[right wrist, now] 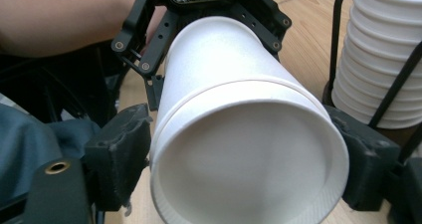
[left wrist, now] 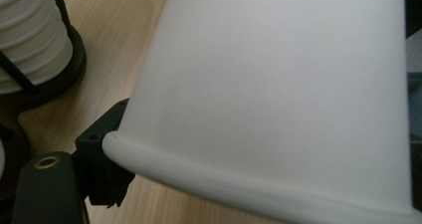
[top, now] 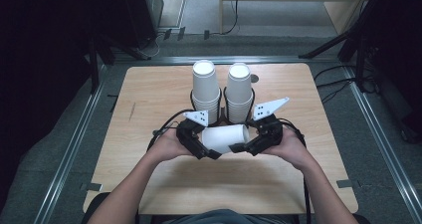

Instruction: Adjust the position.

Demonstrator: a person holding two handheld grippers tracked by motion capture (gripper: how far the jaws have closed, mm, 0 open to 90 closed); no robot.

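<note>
Right gripper view looks straight into the mouth of a white paper cup (right wrist: 249, 154), with the right gripper (right wrist: 239, 157) clamped on its rim, a pad pressing each side. Farther along, the left gripper (right wrist: 209, 30) grasps the cup's base end. Left gripper view shows the cup's blank wall (left wrist: 278, 84), one jaw at its rim and the other hidden. No print or label is readable. High view shows the cup held sideways above the table (top: 149, 89) near its middle, before two cup stacks (top: 205, 87) (top: 239, 89) in black wire holders toward the far edge.
</note>
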